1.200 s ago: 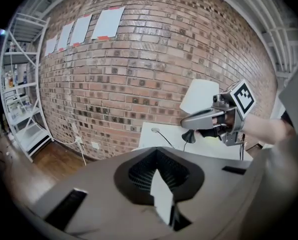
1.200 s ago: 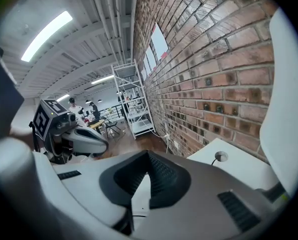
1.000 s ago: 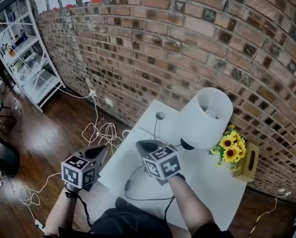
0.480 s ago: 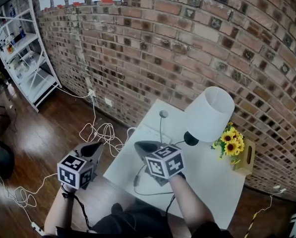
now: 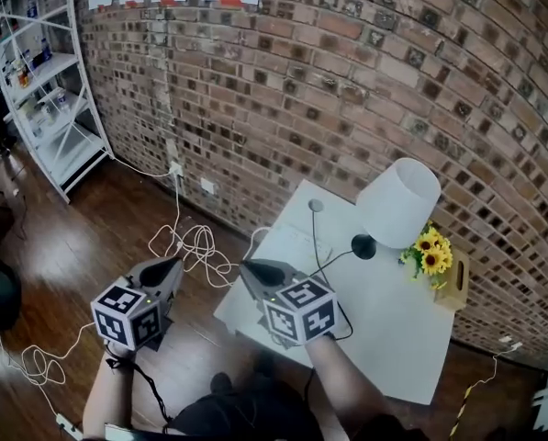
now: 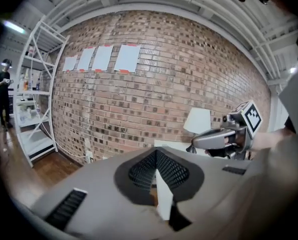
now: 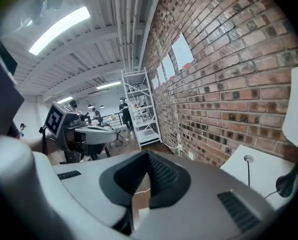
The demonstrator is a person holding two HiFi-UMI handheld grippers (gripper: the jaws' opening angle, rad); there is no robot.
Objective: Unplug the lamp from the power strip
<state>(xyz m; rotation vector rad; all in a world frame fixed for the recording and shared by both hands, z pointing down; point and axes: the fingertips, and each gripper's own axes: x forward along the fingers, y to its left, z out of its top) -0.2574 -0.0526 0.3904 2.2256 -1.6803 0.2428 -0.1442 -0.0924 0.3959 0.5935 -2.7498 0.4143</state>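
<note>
The lamp, with a white shade (image 5: 399, 202) and a black base (image 5: 363, 245), stands at the far side of the white table (image 5: 393, 320). Its black cord (image 5: 325, 257) runs over the tabletop towards me. No power strip is clearly visible. My right gripper (image 5: 248, 266) hovers shut and empty at the table's near left corner. My left gripper (image 5: 171, 266) is shut and empty over the wooden floor, left of the table. The left gripper view shows its own jaws (image 6: 156, 171) closed, with the right gripper (image 6: 198, 141) and lamp shade (image 6: 197, 120) beyond.
White cables (image 5: 193, 243) lie coiled on the floor below a wall socket (image 5: 174, 169). Sunflowers (image 5: 428, 251) and a wooden box (image 5: 455, 281) sit by the brick wall. A thin-stemmed grey disc (image 5: 316, 206) stands on the table. A white shelf rack (image 5: 49, 90) is far left.
Both grippers have drawn back and left from the table. The right one was over the cord and is now at the table's corner. The lamp looks farther away. Both stay shut.
</note>
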